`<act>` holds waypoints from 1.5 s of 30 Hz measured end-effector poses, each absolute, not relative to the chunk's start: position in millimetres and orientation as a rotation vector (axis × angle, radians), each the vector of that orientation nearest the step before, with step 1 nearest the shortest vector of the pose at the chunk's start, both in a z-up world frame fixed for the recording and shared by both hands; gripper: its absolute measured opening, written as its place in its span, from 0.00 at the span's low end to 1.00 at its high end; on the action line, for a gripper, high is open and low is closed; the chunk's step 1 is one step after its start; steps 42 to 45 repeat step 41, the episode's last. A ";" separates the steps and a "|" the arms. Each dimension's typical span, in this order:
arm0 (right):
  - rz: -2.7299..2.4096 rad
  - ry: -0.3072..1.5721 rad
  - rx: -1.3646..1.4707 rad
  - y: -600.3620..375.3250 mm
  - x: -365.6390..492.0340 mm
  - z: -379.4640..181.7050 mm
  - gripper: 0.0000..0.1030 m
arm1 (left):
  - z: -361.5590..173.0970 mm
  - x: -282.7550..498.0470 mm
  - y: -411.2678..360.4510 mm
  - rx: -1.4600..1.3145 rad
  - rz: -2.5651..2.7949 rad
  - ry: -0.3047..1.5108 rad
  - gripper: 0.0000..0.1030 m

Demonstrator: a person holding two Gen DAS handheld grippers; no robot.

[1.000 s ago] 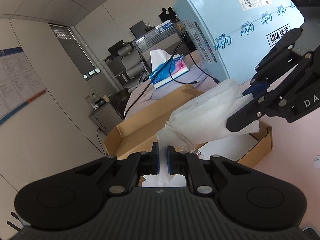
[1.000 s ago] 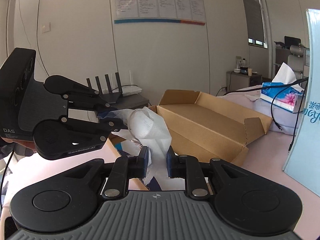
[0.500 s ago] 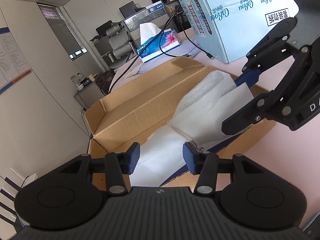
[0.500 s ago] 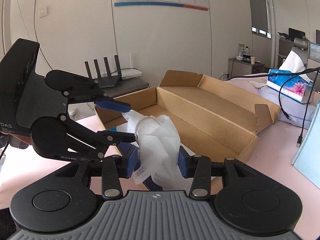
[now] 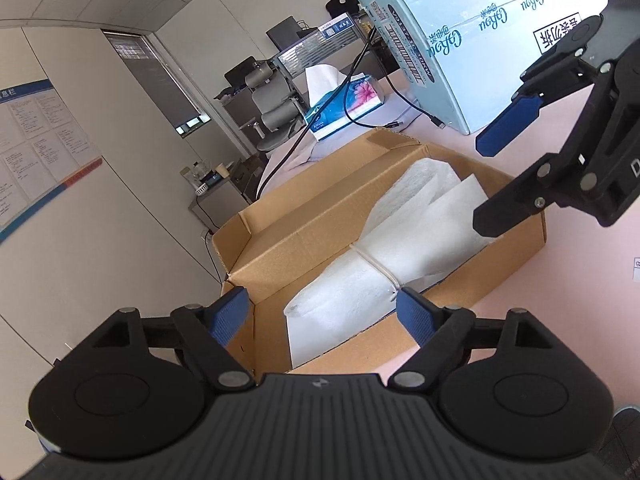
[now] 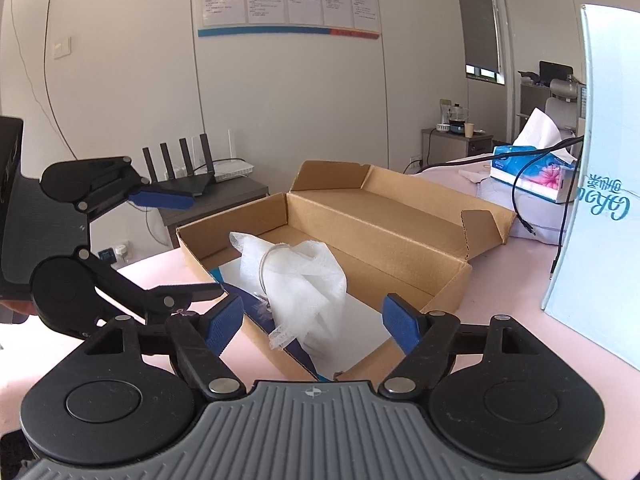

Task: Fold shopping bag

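The white shopping bag point(image 5: 400, 248), folded into a bundle and bound by a rubber band, lies inside the open cardboard box point(image 5: 304, 216). My left gripper point(image 5: 322, 312) hovers at the near end of the bundle. Its jaws are opening wide and the blue pads do not touch the bag. In the right wrist view the bag point(image 6: 304, 276) sits crumpled in the box point(image 6: 360, 220). Just before it, my right gripper point(image 6: 312, 322) is also opening, its pads clear of the cloth. The right gripper point(image 5: 500, 172) hangs over the bag's far end. The left gripper point(image 6: 184, 246) shows at the left.
A tall light blue carton point(image 5: 460, 32) stands on the pink table point(image 5: 560, 320) right of the box. A tissue box point(image 6: 532, 176) and a black cable point(image 5: 360, 80) lie behind it. A router point(image 6: 188, 168) sits on a side cabinet by the wall.
Both grippers went from shut on the bag to wide open. The bag, held up between them before, now lies in the cardboard box.
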State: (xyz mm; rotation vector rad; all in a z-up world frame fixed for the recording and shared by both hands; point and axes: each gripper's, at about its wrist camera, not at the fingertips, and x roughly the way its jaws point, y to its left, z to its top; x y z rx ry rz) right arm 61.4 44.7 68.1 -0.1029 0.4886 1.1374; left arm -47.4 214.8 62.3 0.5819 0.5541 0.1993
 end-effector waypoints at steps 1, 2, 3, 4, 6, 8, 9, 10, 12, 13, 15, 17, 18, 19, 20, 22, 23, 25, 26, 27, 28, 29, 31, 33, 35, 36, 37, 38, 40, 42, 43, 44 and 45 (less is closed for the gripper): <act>1.129 0.482 -0.082 41.5 59.5 69.3 0.85 | 62.8 -50.4 212.2 0.578 0.209 0.547 0.79; 1.117 0.477 -0.059 38.2 57.1 70.3 0.88 | 63.4 -54.7 209.0 0.572 0.220 0.539 0.80; 1.103 0.471 -0.032 34.2 54.1 71.2 0.90 | 64.1 -58.5 206.8 0.563 0.230 0.534 0.81; 1.094 0.467 -0.008 30.3 51.0 72.3 0.91 | 64.8 -61.7 204.7 0.552 0.244 0.533 0.82; 1.072 0.454 0.041 19.2 41.7 75.7 0.95 | 66.0 -67.9 199.3 0.538 0.277 0.538 0.82; 1.056 0.438 0.074 8.5 30.7 79.7 1.00 | 67.2 -77.3 192.7 0.541 0.305 0.520 0.82; 1.050 0.430 0.088 3.3 24.9 81.7 1.00 | 67.7 -81.3 190.0 0.541 0.313 0.514 0.82; 1.050 0.424 0.100 -1.4 19.6 83.5 1.00 | 68.4 -85.2 187.8 0.535 0.316 0.508 0.82; 1.061 0.418 0.119 -10.9 9.4 87.0 1.00 | 70.8 -95.9 182.8 0.507 0.319 0.485 0.83; 1.060 0.414 0.132 -16.8 3.3 88.7 1.00 | 71.9 -99.6 181.0 0.492 0.327 0.478 0.83; 1.057 0.408 0.154 -27.1 -6.7 91.0 1.00 | 74.7 -108.1 176.5 0.454 0.348 0.462 0.88; 1.062 0.401 0.169 -37.6 -17.3 92.7 1.00 | 76.8 -114.9 172.8 0.418 0.364 0.443 1.00; 1.063 0.394 0.169 -42.6 -23.4 93.3 1.00 | 77.4 -118.6 170.8 0.404 0.372 0.427 1.00; 1.062 0.385 0.167 -46.4 -28.5 93.4 1.00 | 77.6 -122.6 167.6 0.402 0.380 0.406 1.00; 1.062 0.377 0.165 -49.8 -33.5 93.6 1.00 | 77.7 -126.7 162.8 0.408 0.383 0.386 1.00; 1.069 0.362 0.163 -57.9 -45.2 94.3 1.00 | 78.4 -132.2 154.1 0.416 0.371 0.376 1.00; 1.072 0.357 0.163 -60.8 -49.6 94.6 1.00 | 79.2 -133.7 150.0 0.411 0.365 0.377 1.00; 1.081 0.342 0.163 -67.0 -57.9 95.6 1.00 | 81.5 -137.0 144.8 0.393 0.351 0.375 1.00; 1.076 0.333 0.164 -70.1 -61.0 95.5 1.00 | 82.5 -140.0 141.9 0.385 0.345 0.370 1.00; 1.072 0.328 0.168 -73.0 -63.3 95.2 1.00 | 82.8 -142.7 139.2 0.380 0.349 0.363 1.00; 1.069 0.328 0.174 -76.0 -65.0 94.9 1.00 | 82.4 -144.6 137.4 0.377 0.356 0.359 1.00; 1.068 0.328 0.183 -79.0 -66.4 94.3 1.00 | 81.8 -146.0 136.3 0.374 0.361 0.357 1.00; 1.067 0.330 0.205 -85.2 -68.9 92.8 1.00 | 80.7 -146.2 135.3 0.362 0.362 0.362 1.00; 1.059 0.324 0.226 -91.0 -71.0 91.4 1.00 | 79.8 -147.7 135.4 0.340 0.360 0.374 1.00; 1.049 0.318 0.248 -96.7 -72.7 89.7 1.00 | 78.3 -148.2 135.4 0.331 0.359 0.383 1.00; 1.047 0.321 0.261 -99.7 -72.9 88.4 1.00 | 77.4 -148.3 135.3 0.326 0.358 0.387 1.00; 1.044 0.324 0.273 -102.6 -72.9 87.2 1.00 | 76.4 -148.6 134.7 0.325 0.358 0.387 1.00; 1.042 0.326 0.280 -105.0 -73.0 86.3 1.00 | 75.2 -149.3 133.1 0.333 0.360 0.381 1.00; 1.030 0.323 0.290 -111.6 -72.2 85.1 1.00 | 73.6 -150.9 129.8 0.345 0.363 0.365 1.00; 1.022 0.324 0.296 -115.0 -70.8 84.8 1.00 | 73.5 -151.4 128.2 0.345 0.361 0.362 1.00; 1.022 0.324 0.296 -115.0 -70.8 84.8 1.00 | 73.5 -151.4 128.2 0.345 0.361 0.362 1.00; 1.022 0.324 0.296 -115.0 -70.8 84.8 1.00 | 73.5 -151.4 128.2 0.345 0.361 0.362 1.00; 1.022 0.324 0.296 -115.0 -70.8 84.8 1.00 | 73.5 -151.4 128.2 0.345 0.361 0.362 1.00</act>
